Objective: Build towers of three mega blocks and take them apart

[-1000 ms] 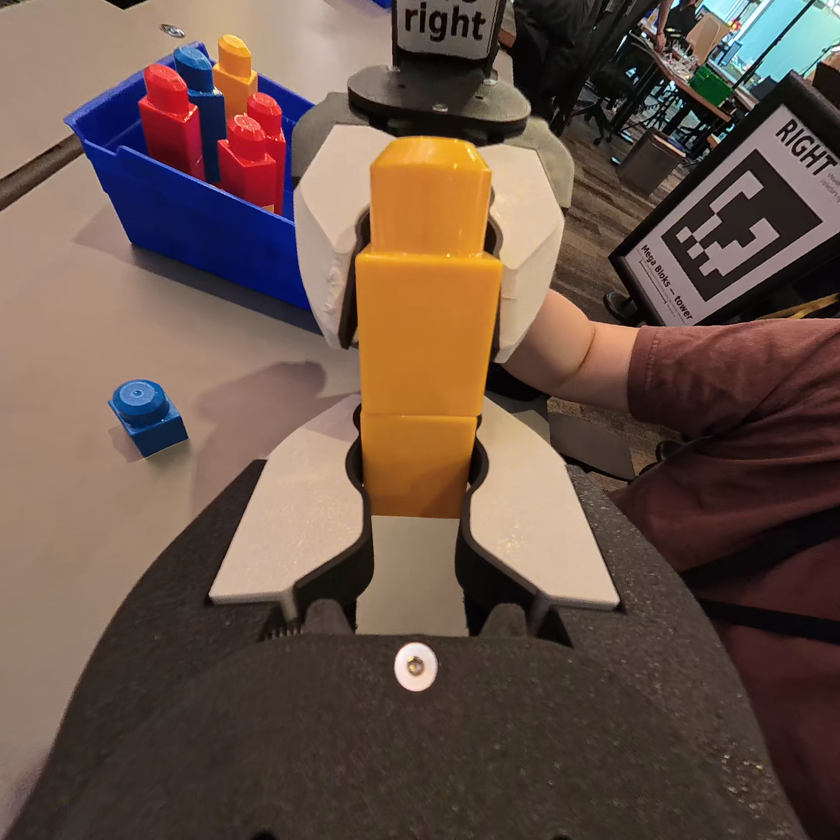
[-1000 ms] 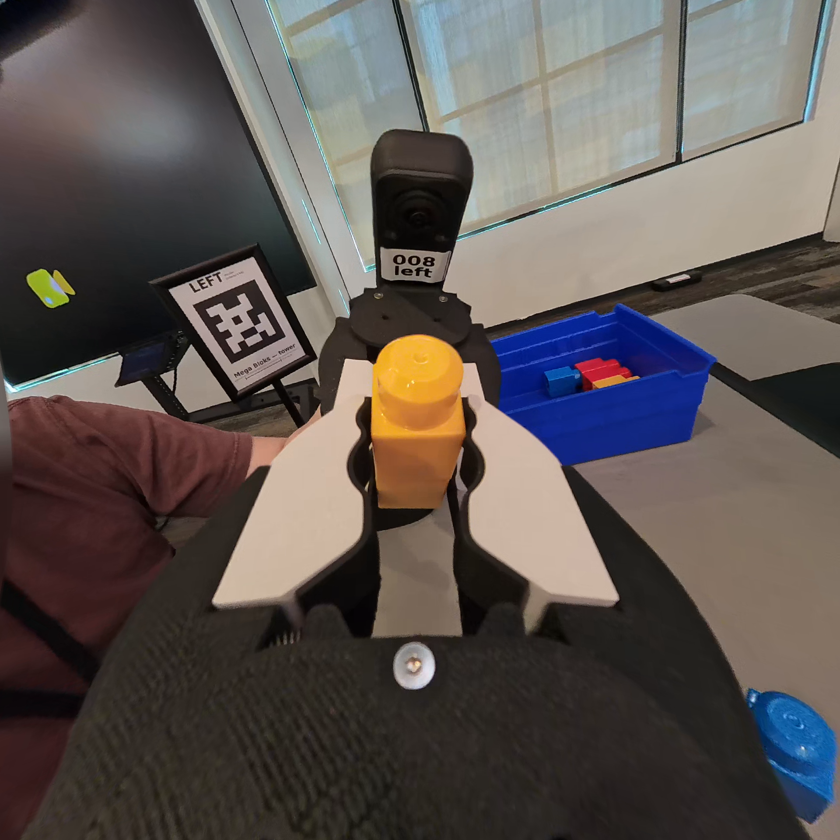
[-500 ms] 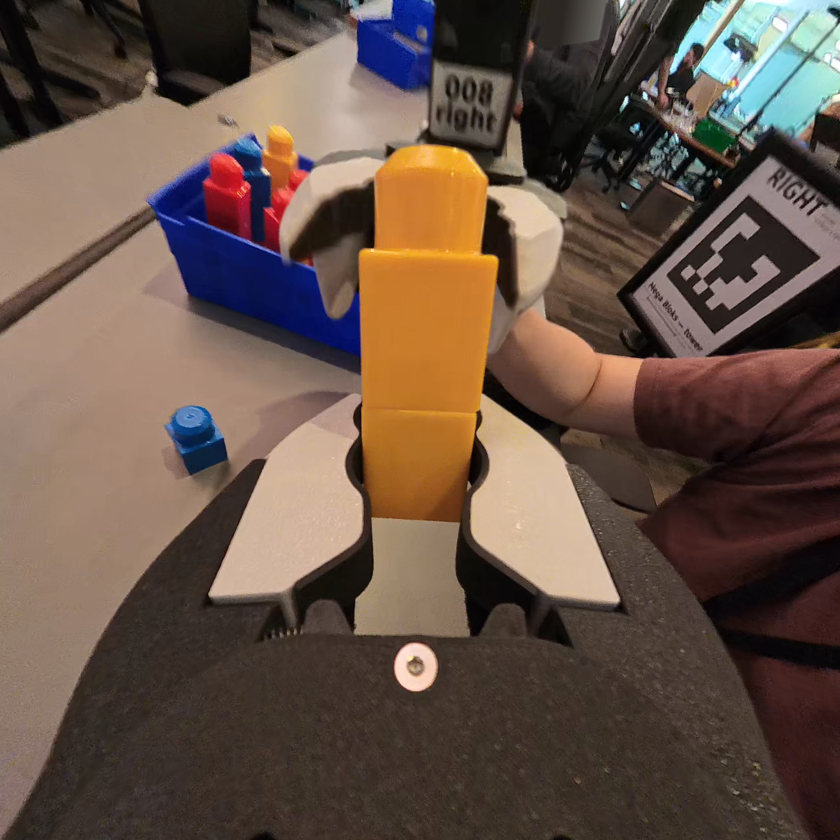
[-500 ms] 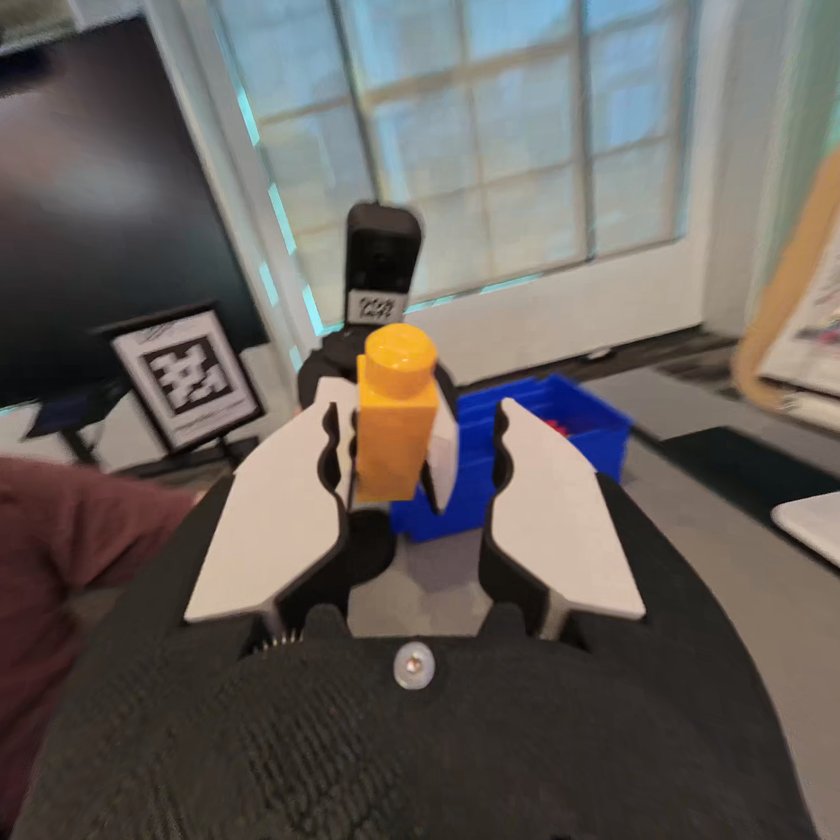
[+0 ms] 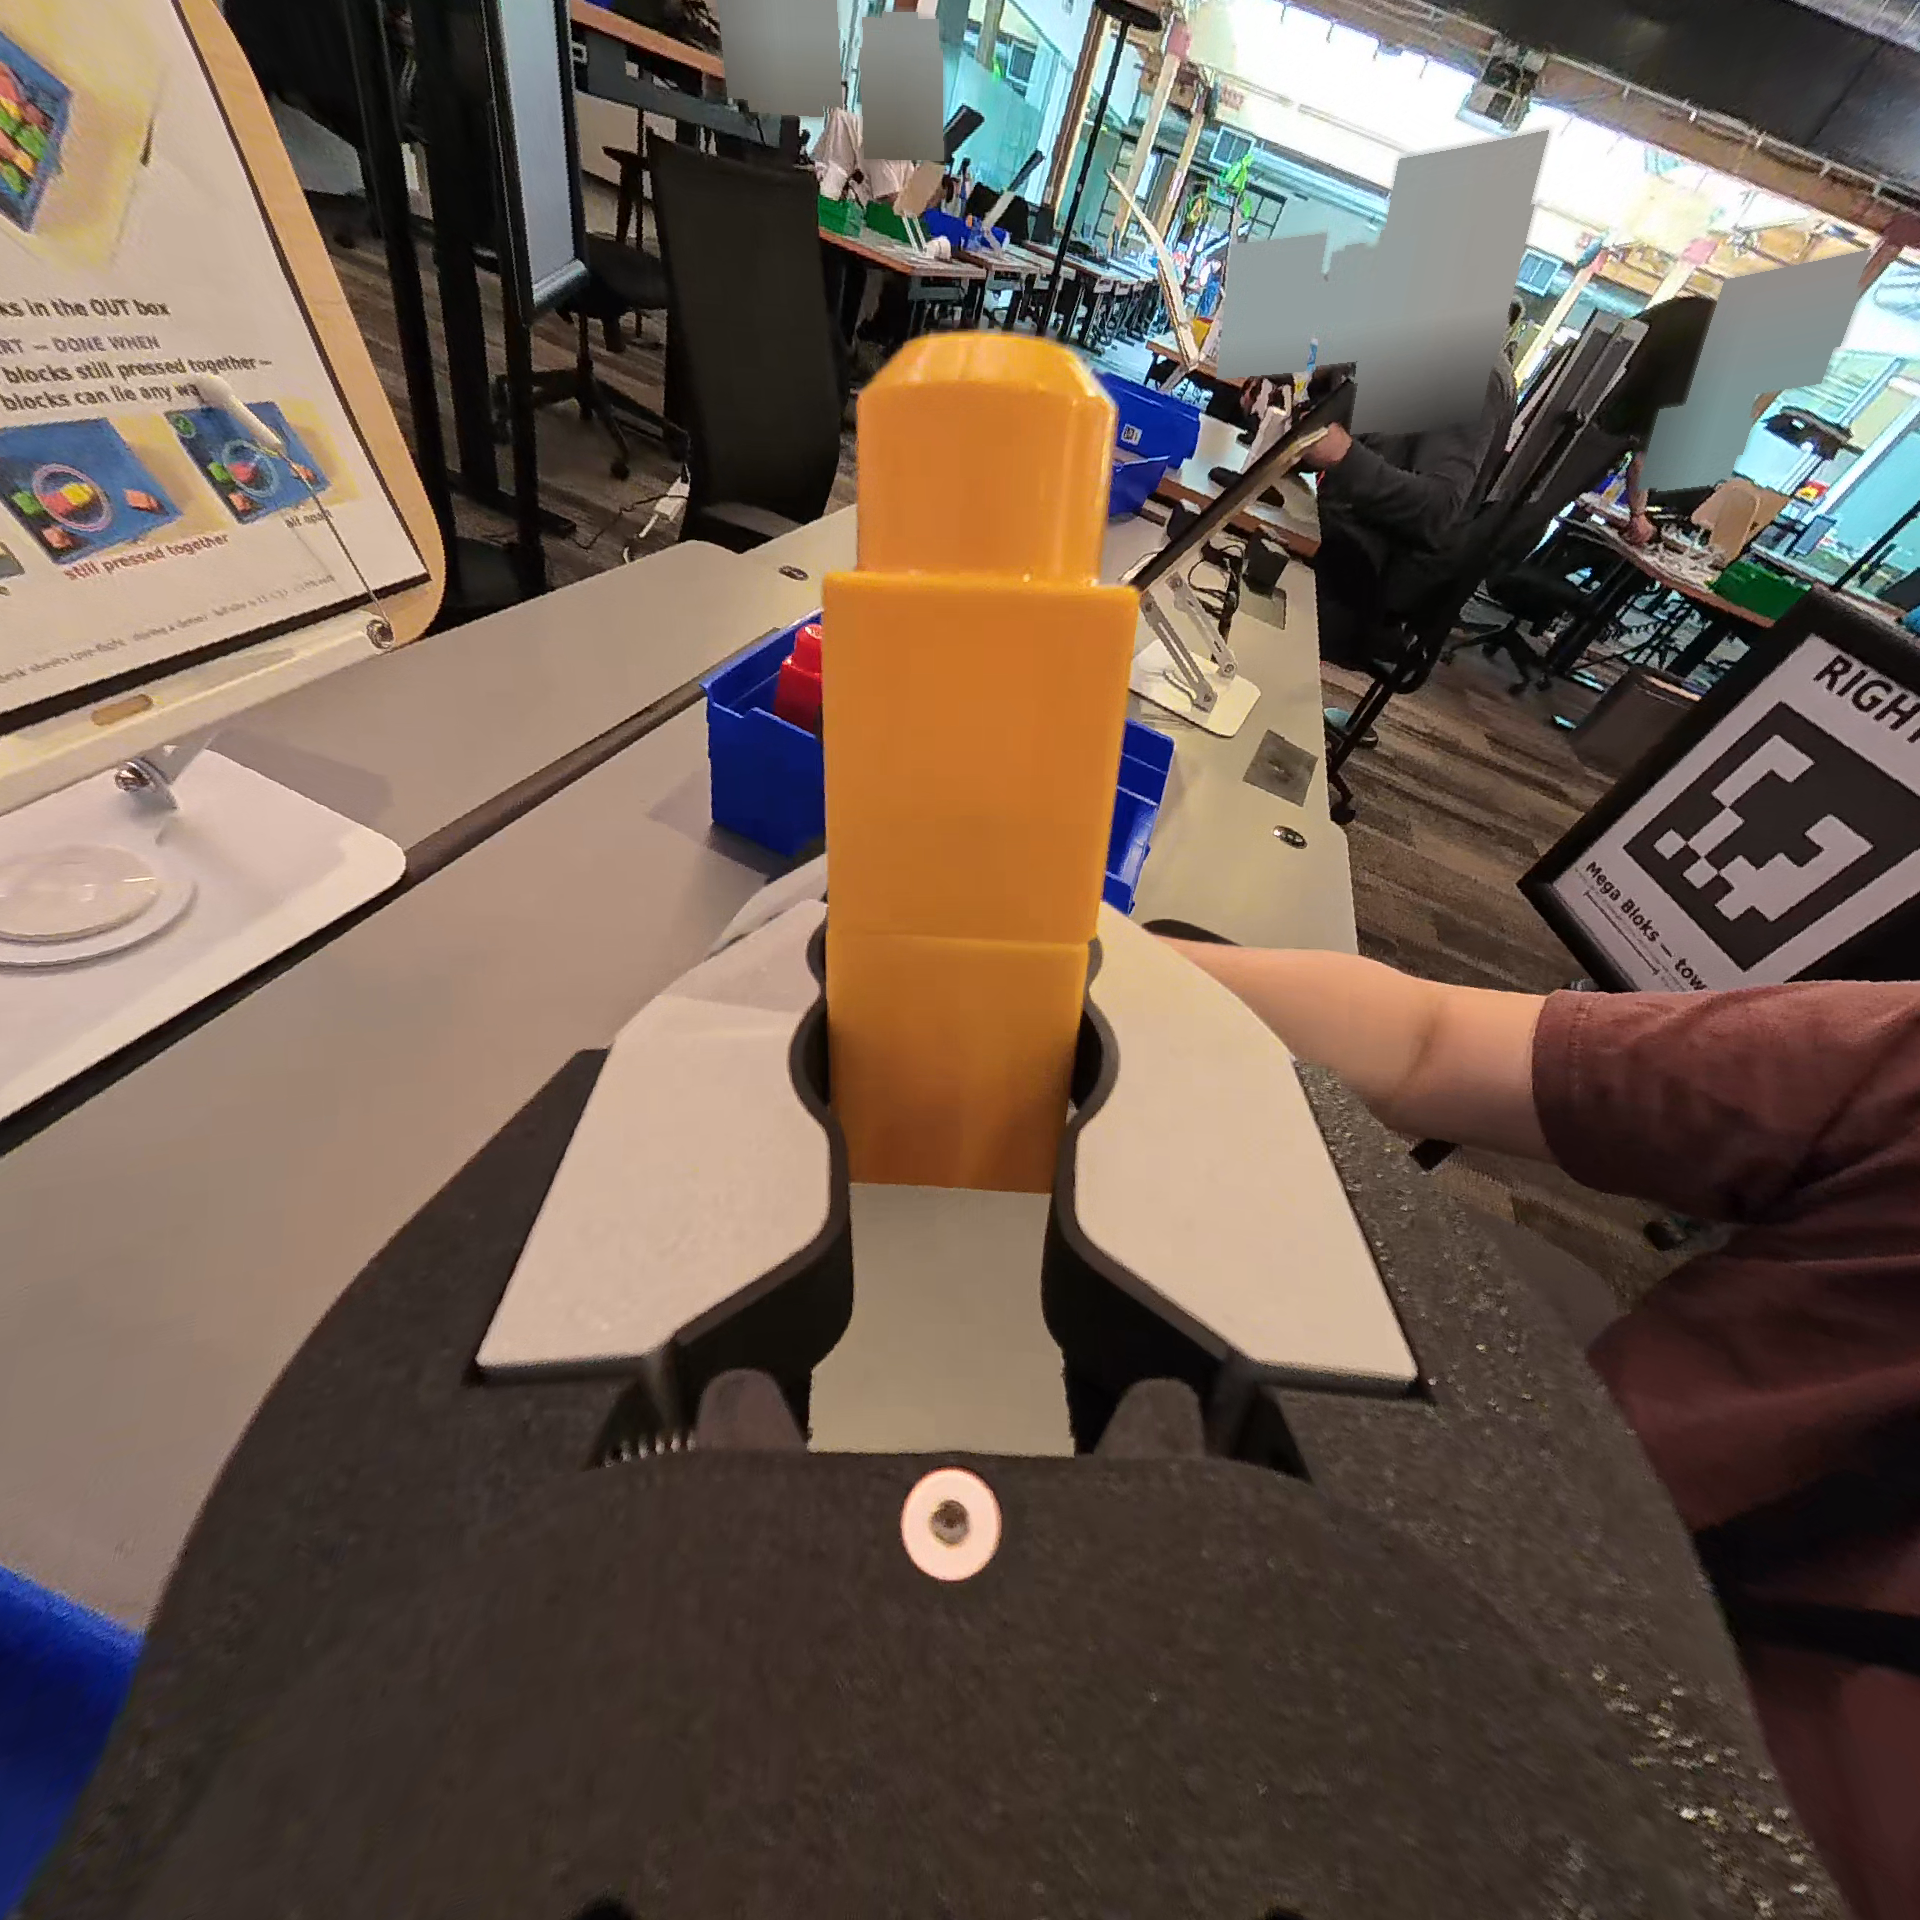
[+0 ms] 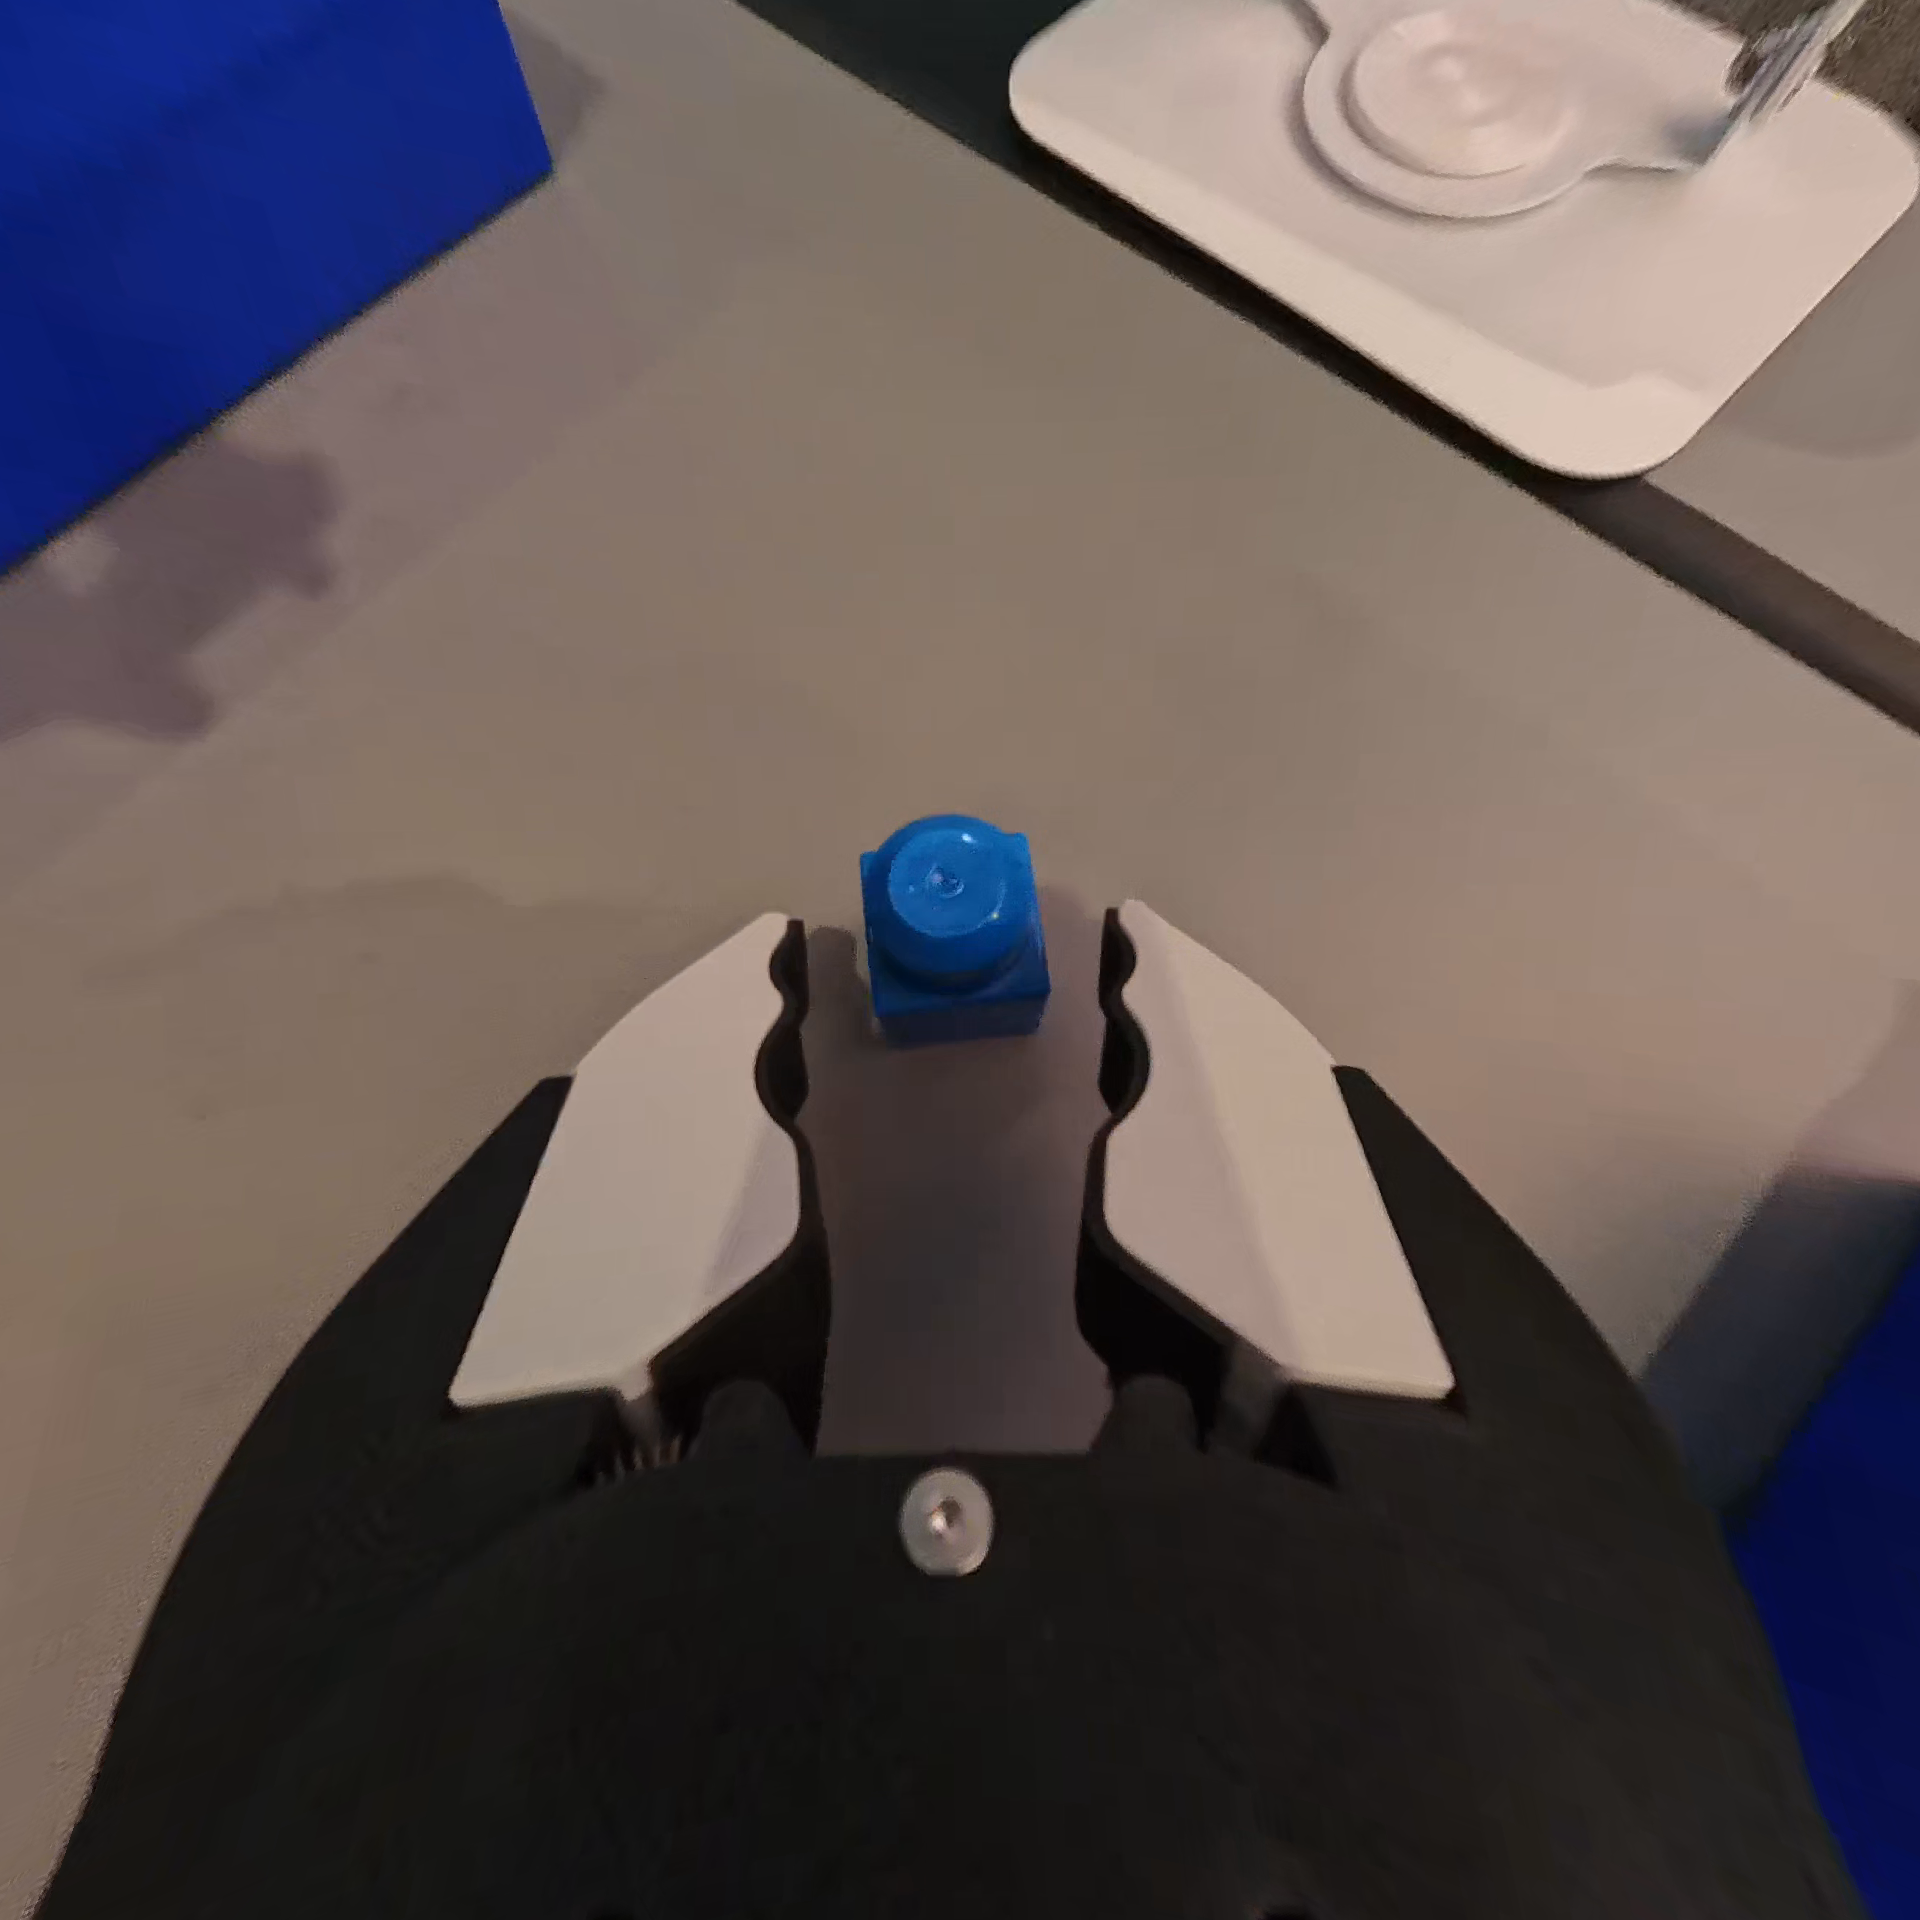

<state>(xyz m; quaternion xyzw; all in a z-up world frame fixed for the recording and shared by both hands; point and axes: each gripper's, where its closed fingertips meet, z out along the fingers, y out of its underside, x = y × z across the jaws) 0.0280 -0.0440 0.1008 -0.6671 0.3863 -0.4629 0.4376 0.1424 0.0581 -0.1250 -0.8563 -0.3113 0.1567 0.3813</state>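
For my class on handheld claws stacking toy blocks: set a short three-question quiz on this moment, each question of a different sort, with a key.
1. True or false: the right claw has closed on the blue block.
2. What does the left claw hold? A) yellow stack B) red block C) nothing
3. Fill in: the blue block rests on the grey ____.

Key: 1 false, its fingers stand apart on either side of it; 2 A; 3 table.
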